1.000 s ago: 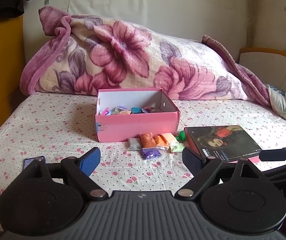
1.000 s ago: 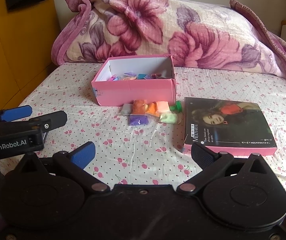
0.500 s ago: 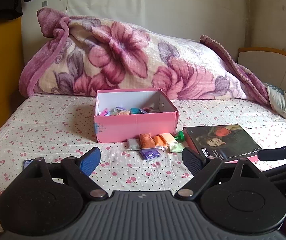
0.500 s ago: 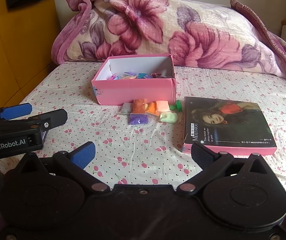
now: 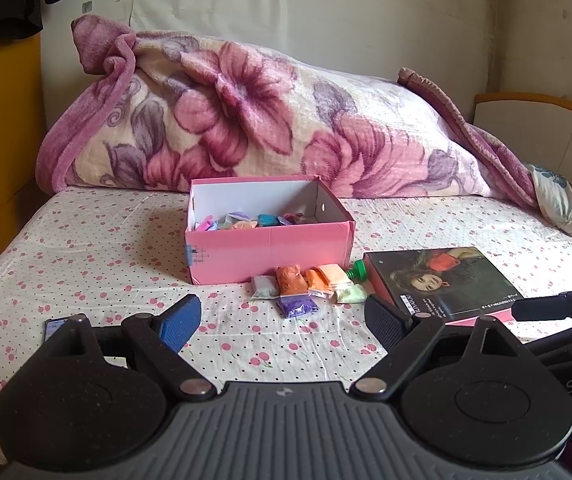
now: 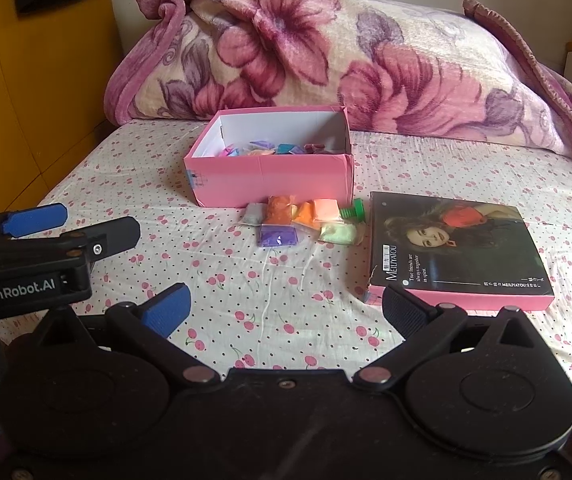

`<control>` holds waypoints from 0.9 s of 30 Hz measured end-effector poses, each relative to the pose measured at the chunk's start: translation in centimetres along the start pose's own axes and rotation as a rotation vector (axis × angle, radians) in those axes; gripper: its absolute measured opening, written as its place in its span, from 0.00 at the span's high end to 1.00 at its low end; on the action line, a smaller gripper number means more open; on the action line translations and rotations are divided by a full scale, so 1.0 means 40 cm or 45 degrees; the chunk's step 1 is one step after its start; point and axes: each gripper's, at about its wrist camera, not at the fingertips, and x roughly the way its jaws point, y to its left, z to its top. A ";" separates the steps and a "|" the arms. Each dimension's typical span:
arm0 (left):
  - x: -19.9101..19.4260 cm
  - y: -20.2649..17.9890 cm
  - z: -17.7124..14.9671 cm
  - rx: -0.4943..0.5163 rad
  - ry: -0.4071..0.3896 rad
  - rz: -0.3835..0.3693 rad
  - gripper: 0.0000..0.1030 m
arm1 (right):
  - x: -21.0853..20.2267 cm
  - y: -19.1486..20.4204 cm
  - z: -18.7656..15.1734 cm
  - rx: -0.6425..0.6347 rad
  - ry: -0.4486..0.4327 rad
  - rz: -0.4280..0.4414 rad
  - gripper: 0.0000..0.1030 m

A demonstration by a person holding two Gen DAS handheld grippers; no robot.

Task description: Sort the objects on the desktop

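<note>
An open pink box [image 5: 270, 250] [image 6: 270, 184] stands on the bed with several coloured packets inside. More small packets lie in front of it: a purple one [image 5: 298, 305] [image 6: 278, 236], an orange one [image 5: 289, 279] [image 6: 280, 209], a pale green one [image 6: 337, 234] and others, with a green cap [image 6: 353, 211] beside them. My left gripper [image 5: 282, 318] is open and empty, well short of the packets. My right gripper [image 6: 286, 306] is open and empty, near the bed's front edge. The left gripper also shows in the right wrist view [image 6: 70, 228].
A dark box lid with a woman's picture [image 5: 441, 280] [image 6: 453, 248] lies right of the packets. A phone [image 5: 60, 326] lies at the front left. A rolled floral blanket [image 5: 266, 120] fills the back of the bed. A yellow cabinet [image 6: 26, 80] stands on the left.
Both grippers stay open and near the front of the bed. The left view has tilted slightly upward. No object has moved.
</note>
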 end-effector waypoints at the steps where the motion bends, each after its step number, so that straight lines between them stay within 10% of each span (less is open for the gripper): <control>1: 0.000 -0.001 -0.001 0.000 0.001 0.000 0.14 | 0.001 0.000 0.003 0.001 0.002 -0.003 0.01; 27: -0.006 0.010 -0.005 0.007 -0.006 -0.006 0.14 | 0.000 -0.005 0.007 0.003 0.005 0.008 0.01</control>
